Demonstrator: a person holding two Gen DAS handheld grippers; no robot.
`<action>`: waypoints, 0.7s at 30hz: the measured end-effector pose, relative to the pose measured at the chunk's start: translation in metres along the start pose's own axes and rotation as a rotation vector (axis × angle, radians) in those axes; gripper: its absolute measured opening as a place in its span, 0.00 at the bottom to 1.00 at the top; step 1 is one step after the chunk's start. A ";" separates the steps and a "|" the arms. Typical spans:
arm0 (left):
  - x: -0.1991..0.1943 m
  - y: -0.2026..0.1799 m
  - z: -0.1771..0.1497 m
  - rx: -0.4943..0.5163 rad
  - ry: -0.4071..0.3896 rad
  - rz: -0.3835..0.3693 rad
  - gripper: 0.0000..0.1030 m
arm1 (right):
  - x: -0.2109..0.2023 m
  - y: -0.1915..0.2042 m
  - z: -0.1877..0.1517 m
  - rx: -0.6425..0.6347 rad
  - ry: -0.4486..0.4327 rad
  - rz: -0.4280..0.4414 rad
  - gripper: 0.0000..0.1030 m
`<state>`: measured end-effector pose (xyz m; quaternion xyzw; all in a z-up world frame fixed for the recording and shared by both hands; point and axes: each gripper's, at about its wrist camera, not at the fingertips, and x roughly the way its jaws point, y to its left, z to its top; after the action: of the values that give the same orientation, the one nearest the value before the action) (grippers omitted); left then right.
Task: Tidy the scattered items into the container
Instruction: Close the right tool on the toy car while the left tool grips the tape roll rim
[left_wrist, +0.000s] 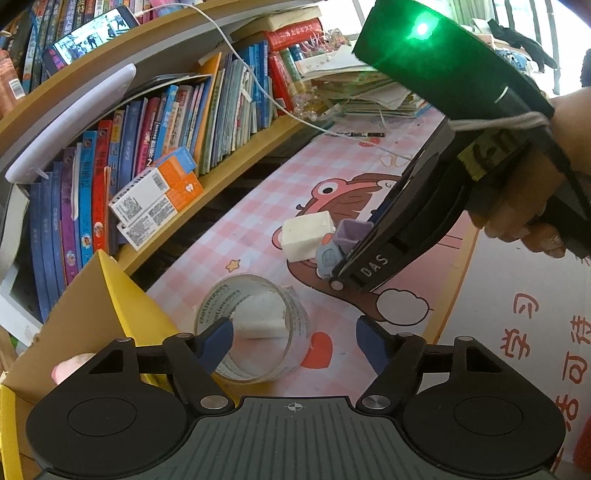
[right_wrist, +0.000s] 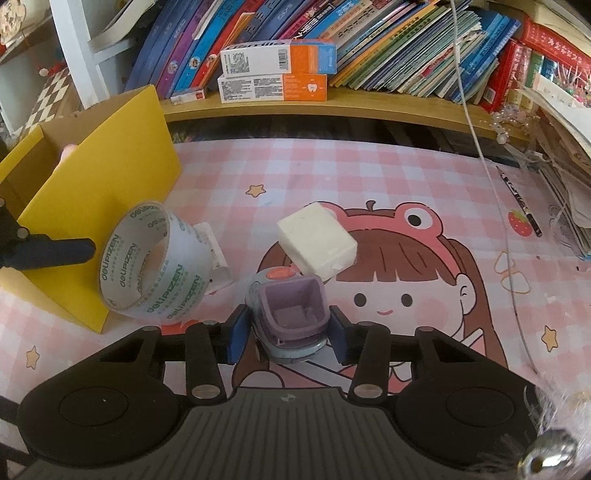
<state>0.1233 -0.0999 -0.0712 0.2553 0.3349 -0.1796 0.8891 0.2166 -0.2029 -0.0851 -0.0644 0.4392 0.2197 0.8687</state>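
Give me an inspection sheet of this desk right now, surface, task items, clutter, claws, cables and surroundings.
Surface: pink checked cartoon mat, flat.
Job's things: yellow box at the left, open; tape roll beside it, on edge; white block mid-mat; purple toy next to it; smaller white piece behind the roll.
Clutter: pencil at the right.
Claws: left claw open, one finger inside the tape roll; right claw straddling the purple toy, contact unclear.
Cables: white cable hanging across the shelf to the mat.
Surroundings: bookshelf with books; orange-white cartons; paper stacks at the right.
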 end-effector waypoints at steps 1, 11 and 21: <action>0.001 0.000 0.000 0.001 0.000 -0.002 0.68 | -0.001 -0.001 0.000 0.002 0.000 -0.002 0.41; 0.016 -0.006 0.005 0.016 0.022 -0.004 0.50 | -0.005 -0.005 -0.003 0.020 -0.004 -0.008 0.41; 0.033 -0.011 0.006 0.033 0.064 -0.012 0.35 | -0.008 -0.010 -0.007 0.039 0.002 -0.005 0.41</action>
<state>0.1448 -0.1173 -0.0936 0.2736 0.3614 -0.1822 0.8725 0.2112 -0.2166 -0.0835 -0.0487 0.4442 0.2086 0.8700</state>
